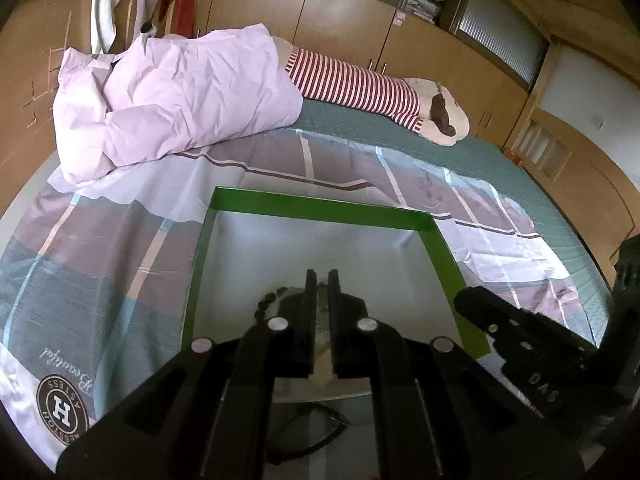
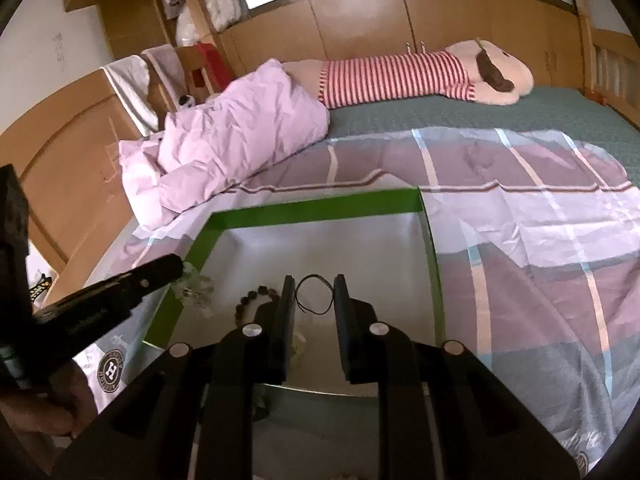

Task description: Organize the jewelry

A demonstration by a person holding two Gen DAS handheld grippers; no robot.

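Observation:
A green-rimmed tray with a pale shiny floor lies on the bed. My left gripper is shut on a clear bead bracelet, which hangs from its tips over the tray's left rim. In the left wrist view the bracelet shows only as a pale strip between the fingers. A dark bead bracelet lies on the tray floor. My right gripper stands open over the tray, with a thin black cord loop lying on the floor between its fingertips.
The tray sits on a plaid sheet over a green bedspread. A crumpled pink quilt and a long plush toy in a red-striped shirt lie further back. Wooden cabinets line the wall. Dark glasses lie near the tray's front edge.

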